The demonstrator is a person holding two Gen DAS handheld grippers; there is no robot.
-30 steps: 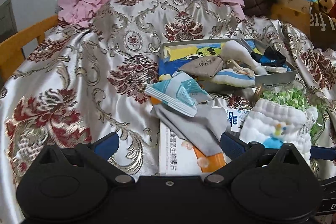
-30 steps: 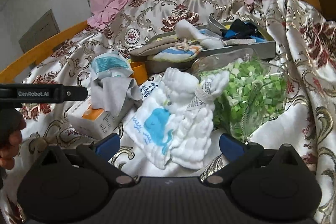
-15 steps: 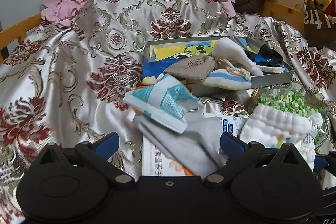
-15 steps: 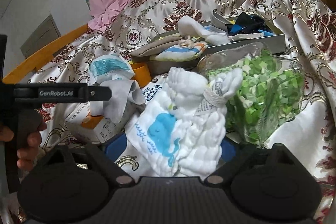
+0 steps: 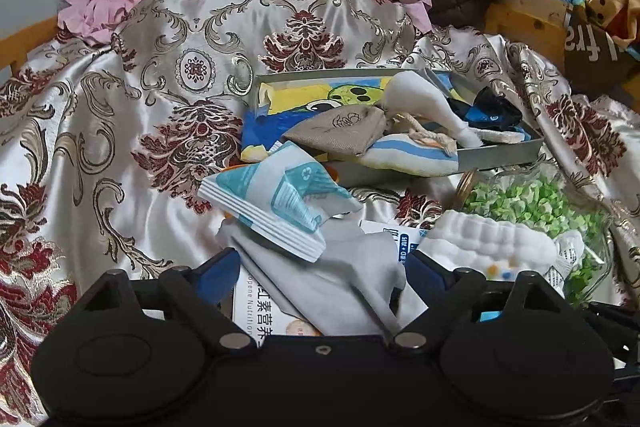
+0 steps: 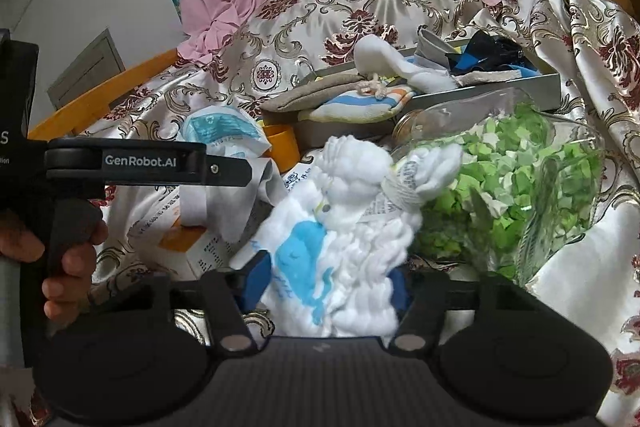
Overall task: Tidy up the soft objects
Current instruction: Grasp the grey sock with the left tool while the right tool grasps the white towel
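Observation:
A white quilted cloth with a blue whale lies against a clear jar of green bits. My right gripper is closing on it, and both blue pads press into its lower folds. In the left wrist view a grey cloth drapes over a white box, with a teal and white packet on top. My left gripper straddles the grey cloth. Its jaws are closing, with the pads still apart from the cloth. The whale cloth shows at the right there.
A grey tray behind holds socks, a beige pouch and a yellow and blue cloth. Patterned satin covers the surface, with pink fabric at the back. A hand holds the left tool's black body. An orange wooden rail runs along the left.
My right jaws came in from wide apart onto the whale cloth, which is now bunched between them. The left gripper moved closer over the grey cloth and its jaws narrowed a little.

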